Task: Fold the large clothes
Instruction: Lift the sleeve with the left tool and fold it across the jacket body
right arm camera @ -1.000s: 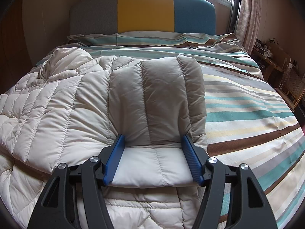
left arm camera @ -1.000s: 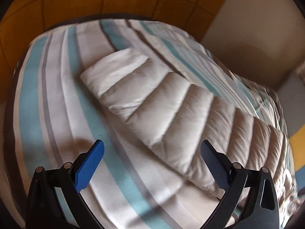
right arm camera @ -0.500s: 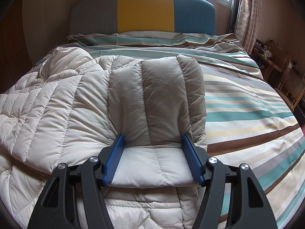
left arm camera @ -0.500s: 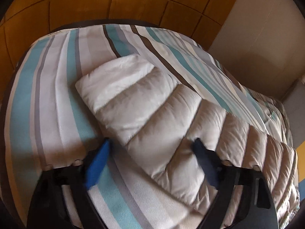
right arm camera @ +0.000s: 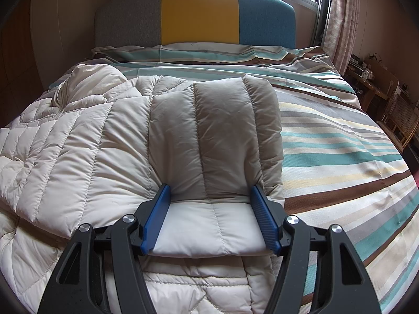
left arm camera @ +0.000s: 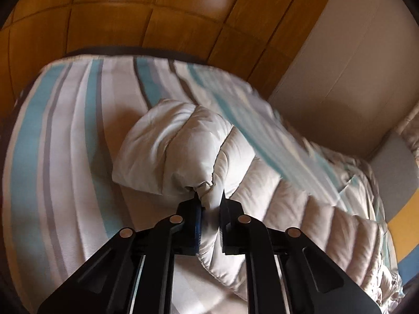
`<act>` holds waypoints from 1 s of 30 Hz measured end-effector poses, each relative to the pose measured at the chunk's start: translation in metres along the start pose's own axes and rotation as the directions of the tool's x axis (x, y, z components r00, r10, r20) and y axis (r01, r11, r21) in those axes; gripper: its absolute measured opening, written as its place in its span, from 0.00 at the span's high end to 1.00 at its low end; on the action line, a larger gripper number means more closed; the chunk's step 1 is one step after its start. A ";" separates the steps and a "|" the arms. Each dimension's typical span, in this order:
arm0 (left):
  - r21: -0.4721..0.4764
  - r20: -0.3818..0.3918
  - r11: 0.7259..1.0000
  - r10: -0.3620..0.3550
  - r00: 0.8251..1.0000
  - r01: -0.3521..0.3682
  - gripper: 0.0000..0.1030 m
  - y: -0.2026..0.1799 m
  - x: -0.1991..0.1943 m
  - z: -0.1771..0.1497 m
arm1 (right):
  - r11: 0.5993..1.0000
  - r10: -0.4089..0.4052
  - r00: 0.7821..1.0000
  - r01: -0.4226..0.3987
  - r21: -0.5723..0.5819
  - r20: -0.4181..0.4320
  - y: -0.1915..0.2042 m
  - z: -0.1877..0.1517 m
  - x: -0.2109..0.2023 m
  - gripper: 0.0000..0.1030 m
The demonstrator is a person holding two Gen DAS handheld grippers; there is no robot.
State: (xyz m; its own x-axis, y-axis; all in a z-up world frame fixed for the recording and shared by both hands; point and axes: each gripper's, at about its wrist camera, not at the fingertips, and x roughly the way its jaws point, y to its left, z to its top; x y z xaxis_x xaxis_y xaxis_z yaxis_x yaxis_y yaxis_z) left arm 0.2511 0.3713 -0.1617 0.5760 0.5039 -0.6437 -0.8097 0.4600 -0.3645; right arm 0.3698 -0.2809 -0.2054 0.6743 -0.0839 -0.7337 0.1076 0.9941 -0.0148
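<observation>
A cream quilted down jacket (right arm camera: pixel 78 144) lies spread over the striped bed. One sleeve (right arm camera: pixel 222 130) is laid across its body. The white cuff (right arm camera: pixel 209 230) of that sleeve fills the gap between the blue pads of my right gripper (right arm camera: pixel 210 191), which grips it across its width. In the left wrist view the other sleeve (left arm camera: pixel 170 151) is bunched and lifted off the sheet. My left gripper (left arm camera: pixel 209 198) is shut on a pinch of that sleeve's edge fabric.
The bed's striped sheet (right arm camera: pixel 340 144) shows bare to the right of the jacket and around the lifted sleeve (left arm camera: pixel 65 130). A grey, yellow and blue headboard (right arm camera: pixel 199 15) stands at the far end. Wooden wall panels (left arm camera: pixel 131 26) rise beyond the bed's foot. A wicker chair (right arm camera: pixel 398 115) sits at the right.
My left gripper went from wide open over the flat sleeve to shut on its edge, and the sleeve has bunched and risen. The right gripper and its cuff have not moved.
</observation>
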 end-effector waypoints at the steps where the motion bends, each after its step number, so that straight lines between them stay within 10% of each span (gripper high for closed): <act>1: 0.010 0.020 1.000 -0.009 1.000 0.009 0.91 -0.003 -0.006 0.001 | 1.000 0.001 1.000 -0.001 0.001 0.000 0.000 0.000 0.000 0.38; 12: 0.202 0.130 0.962 -0.211 0.969 0.183 0.91 -0.072 -0.080 -0.026 | 1.000 -0.001 1.000 0.001 0.000 0.000 0.000 0.000 0.000 0.38; 25: 0.539 0.084 0.787 -0.403 0.911 0.299 0.91 -0.180 -0.150 -0.121 | 1.000 -0.001 1.000 0.001 0.003 0.001 -0.001 0.001 0.001 0.38; 30: 0.654 0.026 0.678 -0.462 0.886 0.335 0.91 -0.222 -0.170 -0.165 | 1.000 0.000 1.000 0.000 0.003 0.001 0.000 0.001 0.001 0.38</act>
State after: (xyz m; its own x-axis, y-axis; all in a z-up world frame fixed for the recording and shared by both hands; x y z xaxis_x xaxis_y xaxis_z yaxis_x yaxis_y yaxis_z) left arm 0.3147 0.0632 -0.0822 0.8878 0.2529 -0.3844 -0.2827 0.9590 -0.0221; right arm 0.3706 -0.2815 -0.2054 0.6748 -0.0836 -0.7332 0.1097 0.9939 -0.0123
